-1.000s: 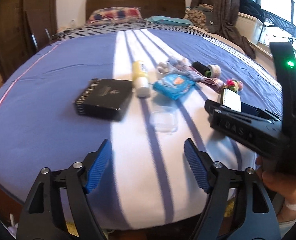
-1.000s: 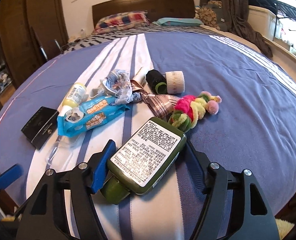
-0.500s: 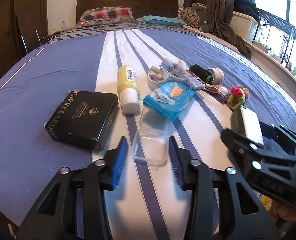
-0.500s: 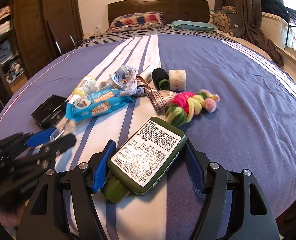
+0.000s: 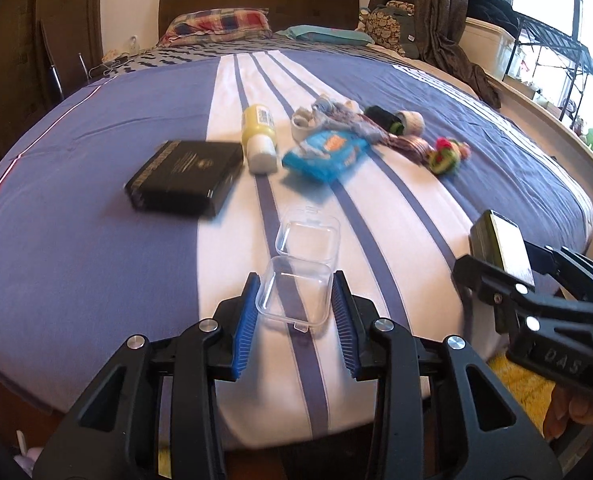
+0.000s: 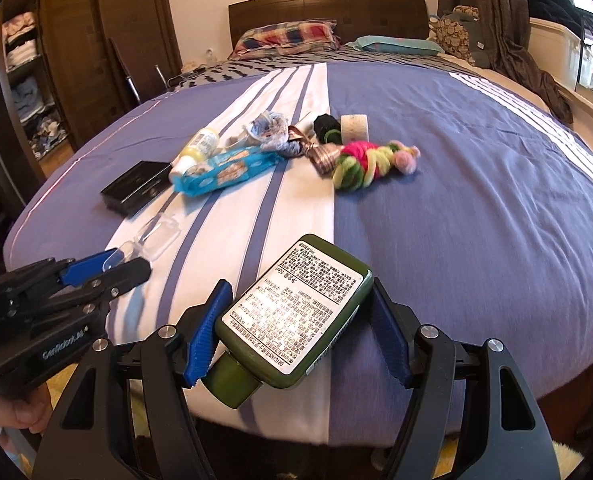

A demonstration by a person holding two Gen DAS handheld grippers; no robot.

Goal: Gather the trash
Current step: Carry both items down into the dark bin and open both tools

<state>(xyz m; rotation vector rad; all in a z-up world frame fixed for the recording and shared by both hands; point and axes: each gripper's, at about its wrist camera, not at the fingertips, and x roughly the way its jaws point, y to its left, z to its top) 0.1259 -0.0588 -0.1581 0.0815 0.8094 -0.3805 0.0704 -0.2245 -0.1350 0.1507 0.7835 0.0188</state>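
A clear plastic hinged box (image 5: pixel 308 240) lies open on the white stripe of the bed, near its front edge. My left gripper (image 5: pixel 295 276) is shut on the box's near half, a blue pad against each side. The right wrist view shows the left gripper (image 6: pixel 108 264) from the side, with the clear box (image 6: pixel 158 236) at its tips. My right gripper (image 6: pixel 299 284) is shut on a flat dark green bottle (image 6: pixel 296 308) with a white printed label, held above the bed. In the left wrist view the right gripper (image 5: pixel 508 272) sits at lower right.
Further up the bed lie a black box (image 5: pixel 184 176), a yellow bottle (image 5: pixel 258 136), a blue wrapper (image 5: pixel 324 154), crumpled scraps (image 5: pixel 328 110), a black spool with a tape roll (image 5: pixel 392 120) and a yarn toy (image 5: pixel 444 156). Pillows and a headboard stand behind.
My left gripper came up to the clear box and its jaws narrowed onto it. The right gripper drew back toward the bed's front edge, still gripping the green bottle.
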